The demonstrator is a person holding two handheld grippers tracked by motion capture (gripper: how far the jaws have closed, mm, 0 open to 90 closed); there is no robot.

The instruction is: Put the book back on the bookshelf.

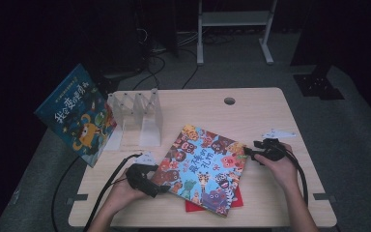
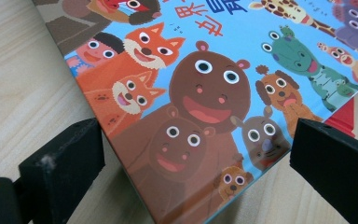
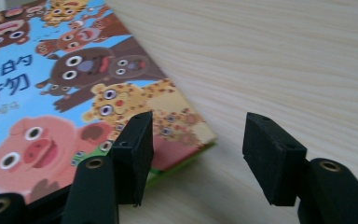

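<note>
A pale wooden table (image 1: 265, 108) in a dark room carries the animal book (image 1: 204, 162), long axis running 11 to 5. The left gripper (image 1: 163, 188) straddles its 7 o'clock corner, the right gripper (image 1: 249, 153) its 2 o'clock corner; both jaws gape, unclamped.

Bare wooden table (image 1: 251, 108) behind and right of the colourful animal picture book (image 1: 203, 162); clear acrylic book rack (image 1: 137, 116) and leaning blue picture book (image 1: 77, 113) block the left rear.

picture book (image 1: 204, 164): blue, cartoon animals | lower book (image 1: 236, 200): red | table (image 1: 251, 111): pale wood
</note>
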